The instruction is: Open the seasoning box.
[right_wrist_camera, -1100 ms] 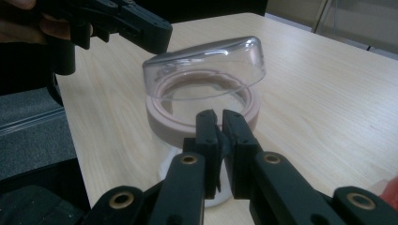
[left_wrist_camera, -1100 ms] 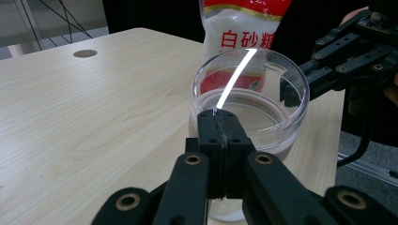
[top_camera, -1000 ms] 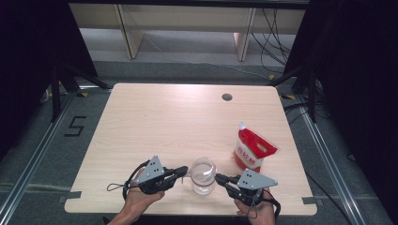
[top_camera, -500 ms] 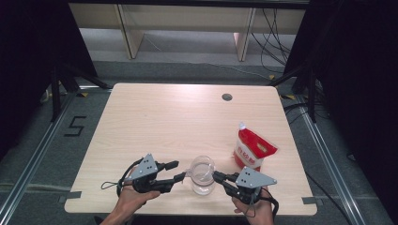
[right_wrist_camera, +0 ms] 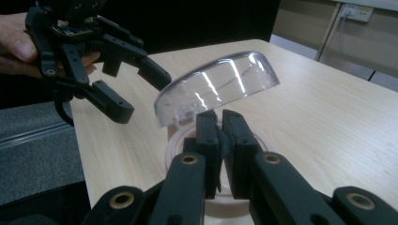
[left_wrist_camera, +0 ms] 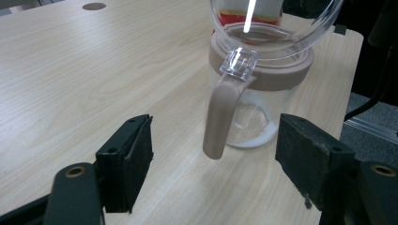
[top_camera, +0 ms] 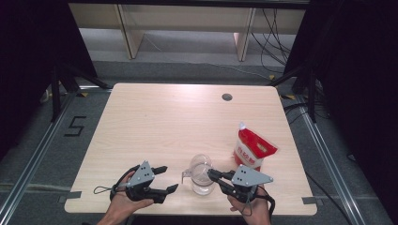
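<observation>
The right gripper [right_wrist_camera: 220, 123], pinched on the rim, hides part of the clear jug [left_wrist_camera: 256, 101], whose lid [right_wrist_camera: 218, 91] tips up, while the left gripper [top_camera: 170, 178] has just spread wide beside its handle [left_wrist_camera: 220, 117].

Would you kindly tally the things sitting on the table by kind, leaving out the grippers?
Clear jug with a beige handle and its lid flipped up: 1
Red and white pouch: 1
Total: 2
</observation>
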Demonstrator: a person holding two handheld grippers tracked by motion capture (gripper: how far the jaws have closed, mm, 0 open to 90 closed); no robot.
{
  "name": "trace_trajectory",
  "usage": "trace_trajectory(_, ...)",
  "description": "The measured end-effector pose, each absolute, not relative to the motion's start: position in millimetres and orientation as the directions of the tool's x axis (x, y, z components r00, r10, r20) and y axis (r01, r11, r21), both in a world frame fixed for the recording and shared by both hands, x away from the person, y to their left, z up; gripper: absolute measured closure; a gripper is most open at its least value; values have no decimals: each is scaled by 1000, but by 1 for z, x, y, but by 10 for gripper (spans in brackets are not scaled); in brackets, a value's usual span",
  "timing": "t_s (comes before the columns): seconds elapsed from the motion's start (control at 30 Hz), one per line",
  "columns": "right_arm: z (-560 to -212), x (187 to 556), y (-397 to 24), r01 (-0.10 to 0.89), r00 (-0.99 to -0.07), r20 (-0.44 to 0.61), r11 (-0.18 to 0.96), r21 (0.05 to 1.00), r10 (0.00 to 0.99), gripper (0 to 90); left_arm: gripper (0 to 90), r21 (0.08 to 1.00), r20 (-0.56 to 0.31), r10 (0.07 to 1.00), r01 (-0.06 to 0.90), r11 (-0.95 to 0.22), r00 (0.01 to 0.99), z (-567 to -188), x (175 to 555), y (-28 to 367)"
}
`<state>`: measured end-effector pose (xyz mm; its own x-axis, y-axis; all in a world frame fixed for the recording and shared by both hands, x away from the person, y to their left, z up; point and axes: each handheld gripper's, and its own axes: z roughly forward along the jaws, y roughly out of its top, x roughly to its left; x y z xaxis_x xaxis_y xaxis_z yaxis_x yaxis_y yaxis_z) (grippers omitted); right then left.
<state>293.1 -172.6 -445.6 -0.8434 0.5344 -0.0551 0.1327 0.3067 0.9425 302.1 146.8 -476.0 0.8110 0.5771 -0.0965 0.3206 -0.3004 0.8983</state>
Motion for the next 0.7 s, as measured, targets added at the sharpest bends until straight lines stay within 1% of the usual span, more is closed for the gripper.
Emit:
trace_trajectory(0.07, -444, 294, -170, 123, -847, -60, 305, 944, 529, 857, 258, 899, -103, 587, 328, -291, 803, -478, 302, 150)
trace_trajectory(0.1, -443, 293, -169, 141, -849, -40, 299, 944, 527, 858, 255, 897, -109, 589, 334, -289, 801, -479, 303, 151)
trace_trajectory(0.2, -443, 295, -164, 113, -849, -60, 293, 949, 525, 857, 248, 889, -114, 600, 351, -293, 792, -483, 302, 153)
trace_trajectory(0.27, -442, 294, -162, 128, -850, -45, 288, 949, 525, 858, 248, 890, -114, 599, 349, -293, 793, -484, 302, 153)
trace_trajectory(0.3, -441, 296, -160, 107, -851, -64, 292, 950, 521, 856, 252, 890, -107, 597, 344, -299, 795, -484, 301, 153)
trace_trajectory(0.37, -441, 296, -158, 108, -856, -63, 296, 949, 512, 855, 255, 892, -112, 600, 347, -291, 792, -484, 300, 152)
trace_trajectory(0.5, -437, 297, -152, 97, -864, -66, 295, 950, 499, 853, 253, 896, -88, 593, 324, -304, 800, -483, 299, 152)
trace_trajectory(0.57, -435, 297, -150, 86, -867, -80, 307, 948, 492, 853, 249, 899, -100, 592, 328, -291, 799, -484, 300, 152)
trace_trajectory(0.67, -435, 297, -146, 88, -871, -73, 300, 950, 487, 851, 248, 897, -109, 594, 336, -286, 797, -484, 300, 153)
trace_trajectory(0.7, -435, 297, -144, 84, -876, -78, 308, 948, 476, 850, 246, 897, -102, 593, 332, -293, 799, -483, 301, 154)
